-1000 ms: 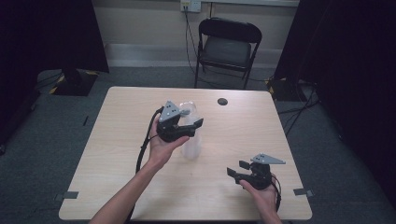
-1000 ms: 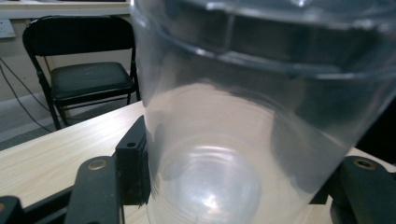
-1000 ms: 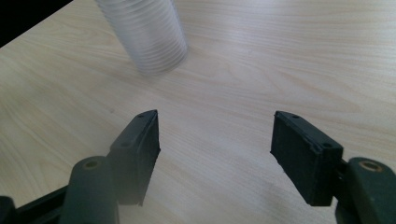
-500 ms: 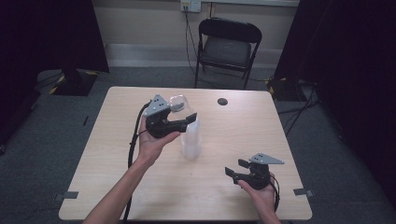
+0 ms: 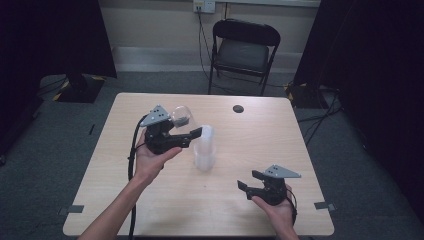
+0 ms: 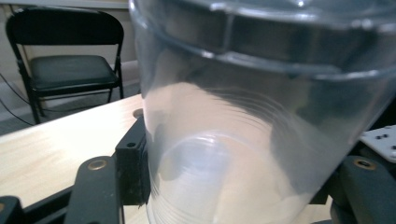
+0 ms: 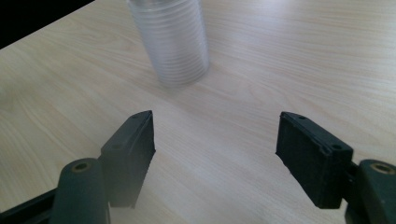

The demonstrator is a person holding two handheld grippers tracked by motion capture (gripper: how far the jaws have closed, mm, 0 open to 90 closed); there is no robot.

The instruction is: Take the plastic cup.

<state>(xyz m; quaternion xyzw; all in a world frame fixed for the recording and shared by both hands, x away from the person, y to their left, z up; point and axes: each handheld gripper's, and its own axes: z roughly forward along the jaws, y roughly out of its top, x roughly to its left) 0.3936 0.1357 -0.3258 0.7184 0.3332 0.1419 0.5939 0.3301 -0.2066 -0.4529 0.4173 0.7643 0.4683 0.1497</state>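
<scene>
The left gripper point(image 5: 187, 131) is clamped on a clear plastic cup point(image 5: 181, 116), lifted off the table and tipped on its side, just up and to the left of the stack of clear plastic cups point(image 5: 204, 152) that stands upright near the middle of the pale wood-grain table point(image 5: 280, 135). The left gripper view brings the held cup point(image 6: 243, 140) very close: thin glossy see-through wall, faint horizontal ribs low on the body, a thicker stepped band near the rim, and the black jaws pressed against either side of it. Through the plastic the tabletop reads as a milky blur.

The right gripper point(image 5: 247, 181) sits low near the front right of the table, in the person's hand, with its jaws spread wide and nothing between them (they have just been opening). Its own view shows the matte black, finely textured pads point(image 7: 310, 156) set well apart over bare wood grain, with the stack point(image 7: 170, 39) ahead, closely ringed by the nested rims, round and slightly tapered.

The high view adds what neither gripper view gives of the far side: a small dark round disc point(image 5: 238, 108) near the table's far edge and a black folding chair point(image 5: 243, 52) with a padded seat behind it, on grey carpet.
</scene>
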